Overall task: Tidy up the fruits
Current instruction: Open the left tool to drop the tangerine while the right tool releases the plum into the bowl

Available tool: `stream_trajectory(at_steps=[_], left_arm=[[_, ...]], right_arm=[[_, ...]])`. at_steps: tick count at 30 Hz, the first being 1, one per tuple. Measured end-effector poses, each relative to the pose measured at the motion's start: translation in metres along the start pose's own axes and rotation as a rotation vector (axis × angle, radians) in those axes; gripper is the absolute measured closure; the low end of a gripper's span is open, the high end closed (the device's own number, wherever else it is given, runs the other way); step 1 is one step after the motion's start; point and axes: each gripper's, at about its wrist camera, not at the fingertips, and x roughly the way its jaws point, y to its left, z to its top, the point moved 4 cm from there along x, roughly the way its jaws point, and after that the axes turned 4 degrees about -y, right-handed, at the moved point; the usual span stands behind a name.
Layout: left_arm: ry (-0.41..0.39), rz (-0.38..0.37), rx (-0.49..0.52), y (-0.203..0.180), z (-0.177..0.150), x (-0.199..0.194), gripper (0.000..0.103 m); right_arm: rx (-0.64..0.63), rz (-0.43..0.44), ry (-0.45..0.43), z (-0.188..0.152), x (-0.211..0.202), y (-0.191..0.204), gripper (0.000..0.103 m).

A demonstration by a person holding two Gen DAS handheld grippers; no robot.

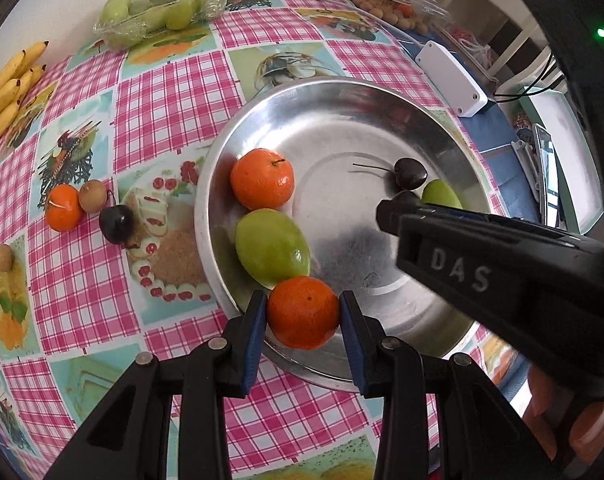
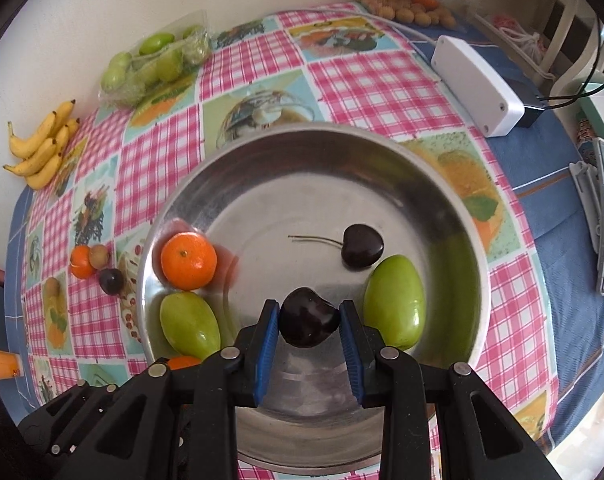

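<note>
Left tool (image 1: 303, 312) clamped a tangerine (image 1: 303, 312), right tool (image 2: 309, 318) pinched a cherry (image 2: 309, 318), both poised over the metal bowl (image 2: 262, 152), seemingly to gather fruit there.

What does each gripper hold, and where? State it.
Left gripper: an orange mandarin, pinched across its sides. Right gripper: a dark cherry, pinched across its body.

In the steel bowl (image 2: 262, 184): 1 orange tangerine (image 2: 188, 261), 2 green fruits (image 2: 395, 300), 1 stemmed dark cherry (image 2: 361, 246); another tangerine (image 1: 303, 312) and cherry (image 2: 309, 317) held above it.
</note>
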Motion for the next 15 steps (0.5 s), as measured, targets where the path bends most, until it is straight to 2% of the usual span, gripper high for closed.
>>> stream_trajectory(at_steps=[9, 12, 15], left_arm=[[-0.003, -0.011, -0.017, 0.002, 0.004, -0.002, 0.065], [-0.006, -0.013, -0.026, 0.004, 0.004, -0.004, 0.065], [-0.016, -0.022, -0.030, 0.004, 0.005, -0.010, 0.064]], right_arm=[[-0.012, 0.002, 0.005, 0.001, 0.002, 0.005, 0.069], [-0.014, 0.004, 0.000, 0.003, 0.001, 0.007, 0.064], [-0.014, 0.006, -0.015, 0.006, -0.004, 0.006, 0.055]])
